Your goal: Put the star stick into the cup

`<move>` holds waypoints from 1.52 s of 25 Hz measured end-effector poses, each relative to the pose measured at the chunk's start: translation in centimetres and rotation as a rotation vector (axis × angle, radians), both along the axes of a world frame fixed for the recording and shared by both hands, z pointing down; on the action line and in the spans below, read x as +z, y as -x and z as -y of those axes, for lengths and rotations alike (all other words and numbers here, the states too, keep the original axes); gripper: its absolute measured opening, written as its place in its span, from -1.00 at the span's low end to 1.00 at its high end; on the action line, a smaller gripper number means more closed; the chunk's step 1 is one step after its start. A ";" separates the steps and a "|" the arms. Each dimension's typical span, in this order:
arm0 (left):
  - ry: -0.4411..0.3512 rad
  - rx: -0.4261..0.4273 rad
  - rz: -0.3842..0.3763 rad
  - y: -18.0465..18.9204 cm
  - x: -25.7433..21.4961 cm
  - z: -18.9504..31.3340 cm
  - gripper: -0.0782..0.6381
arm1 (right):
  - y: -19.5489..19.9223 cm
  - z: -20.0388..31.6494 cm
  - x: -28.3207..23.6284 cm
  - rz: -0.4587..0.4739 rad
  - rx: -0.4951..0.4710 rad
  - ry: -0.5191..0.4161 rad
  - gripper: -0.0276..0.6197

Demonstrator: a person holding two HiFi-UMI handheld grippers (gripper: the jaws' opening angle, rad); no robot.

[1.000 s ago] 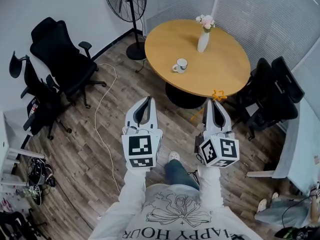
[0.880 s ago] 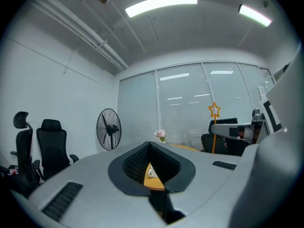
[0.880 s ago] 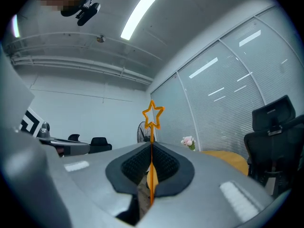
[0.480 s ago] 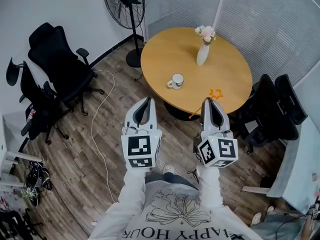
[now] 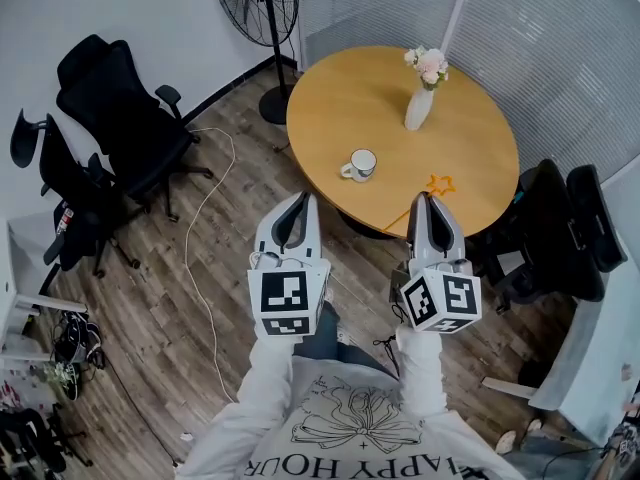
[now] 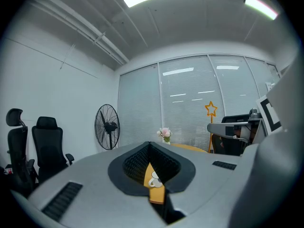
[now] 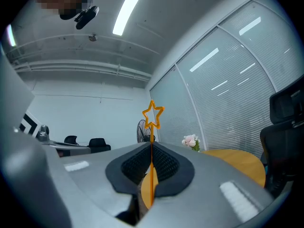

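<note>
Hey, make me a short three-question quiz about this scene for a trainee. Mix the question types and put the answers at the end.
1. True or false: the star stick already stands in the cup.
2. What do the right tongs grip? A) a pen B) the star stick C) nothing
3. On the round table, which stands nearer the person: the cup or the vase?

Key:
1. False. The star stick is clamped in the right tongs, away from the cup.
2. B.
3. The cup.
</note>
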State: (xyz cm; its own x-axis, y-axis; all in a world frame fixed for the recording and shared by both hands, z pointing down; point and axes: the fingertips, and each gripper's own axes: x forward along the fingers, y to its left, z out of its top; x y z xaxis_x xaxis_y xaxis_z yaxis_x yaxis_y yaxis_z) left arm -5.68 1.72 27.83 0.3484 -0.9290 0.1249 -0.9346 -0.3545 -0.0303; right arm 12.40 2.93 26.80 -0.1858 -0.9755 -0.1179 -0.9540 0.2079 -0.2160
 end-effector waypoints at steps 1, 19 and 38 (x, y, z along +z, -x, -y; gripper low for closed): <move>0.002 -0.003 0.000 0.1 0.1 0.6 -0.76 | 0.1 0.5 0.1 0.001 -0.002 0.003 -0.87; 0.017 0.034 -0.003 -2.7 1.7 16.6 -0.76 | -1.1 15.7 1.3 0.002 -0.024 0.013 -0.87; 0.122 0.090 0.017 -3.5 6.1 30.4 -0.76 | -2.4 28.7 5.3 0.038 -0.005 0.113 -0.87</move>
